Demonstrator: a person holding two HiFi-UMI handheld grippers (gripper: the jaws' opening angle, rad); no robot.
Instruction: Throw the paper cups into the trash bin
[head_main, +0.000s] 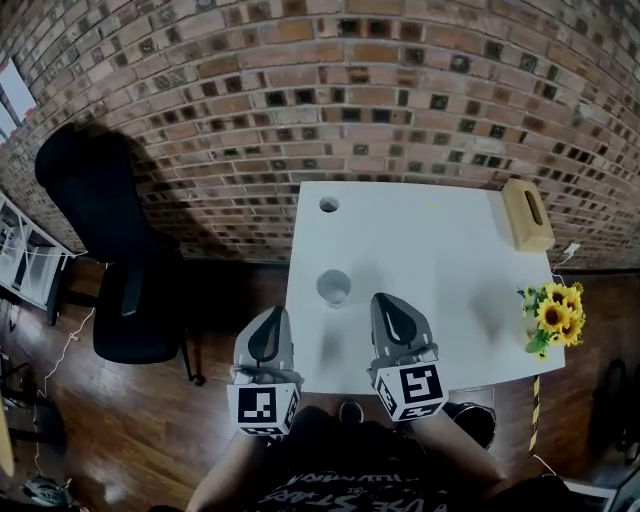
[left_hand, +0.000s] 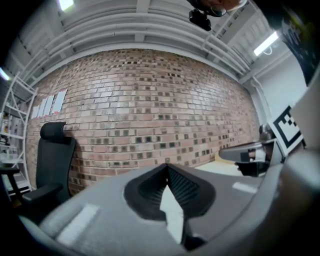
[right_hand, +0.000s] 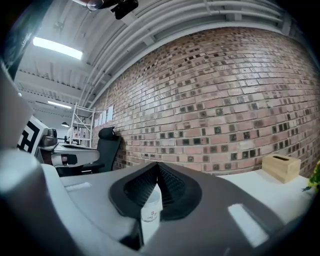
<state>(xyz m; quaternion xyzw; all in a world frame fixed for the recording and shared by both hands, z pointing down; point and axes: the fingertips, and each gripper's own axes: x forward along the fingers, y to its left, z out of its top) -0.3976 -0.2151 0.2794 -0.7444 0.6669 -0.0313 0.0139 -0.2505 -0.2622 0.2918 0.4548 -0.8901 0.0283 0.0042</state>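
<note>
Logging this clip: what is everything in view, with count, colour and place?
paper cups: two, white, on the table's left half, one nearer, one by the far edge
table: one, white, against the wall
tissue box: one, light wood, table's far right corner
sunflowers: one bunch, yellow, table's right edge
office chair: one, black, left of the table
brick wall: one, red-brown, behind the table
left gripper: one, grey, shut, empty, near table edge
right gripper: one, grey, shut, empty, near table edge
</note>
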